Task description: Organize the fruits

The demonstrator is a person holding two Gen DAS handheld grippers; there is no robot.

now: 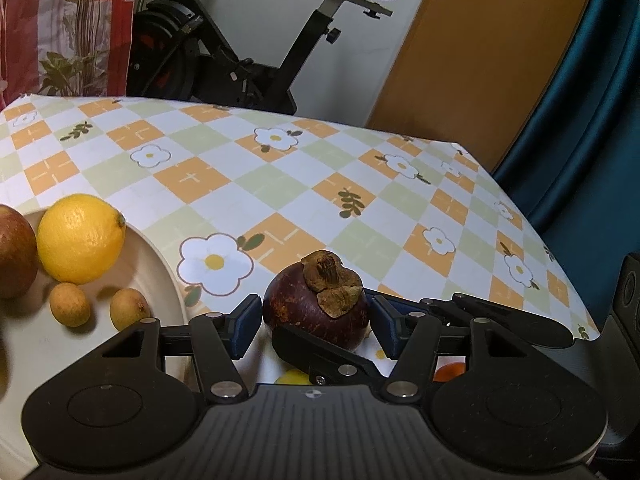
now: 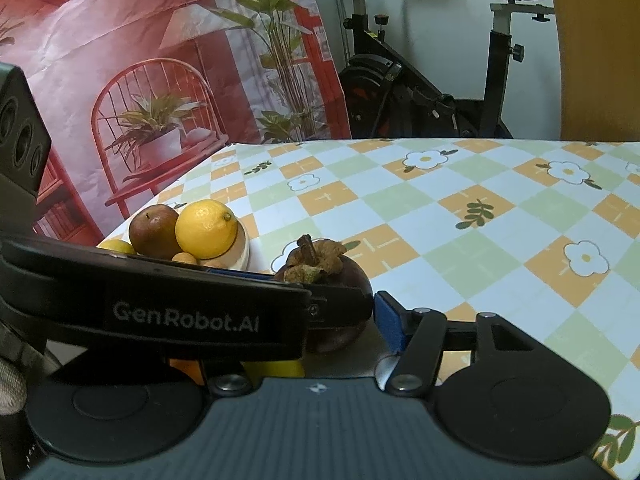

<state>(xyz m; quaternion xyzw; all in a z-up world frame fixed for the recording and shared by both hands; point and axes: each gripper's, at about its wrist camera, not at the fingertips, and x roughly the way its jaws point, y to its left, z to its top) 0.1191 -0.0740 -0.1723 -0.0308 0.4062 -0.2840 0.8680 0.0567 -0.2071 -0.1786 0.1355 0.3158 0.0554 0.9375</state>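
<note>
Clearly the mangosteen (image 1: 316, 312) is hard-shelled, round, smooth, fairly light; grip its middle, below the brittle calyx; both left gripper (image 1: 316, 322) and right gripper (image 2: 340, 316) bracket it, contact unclear

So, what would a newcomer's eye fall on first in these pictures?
Probably the dark purple mangosteen, low in the middle of both views, standing between the blue pads of the left gripper. Next comes the bright yellow lemon on the cream plate to its left, then the checked flower tablecloth.
</note>
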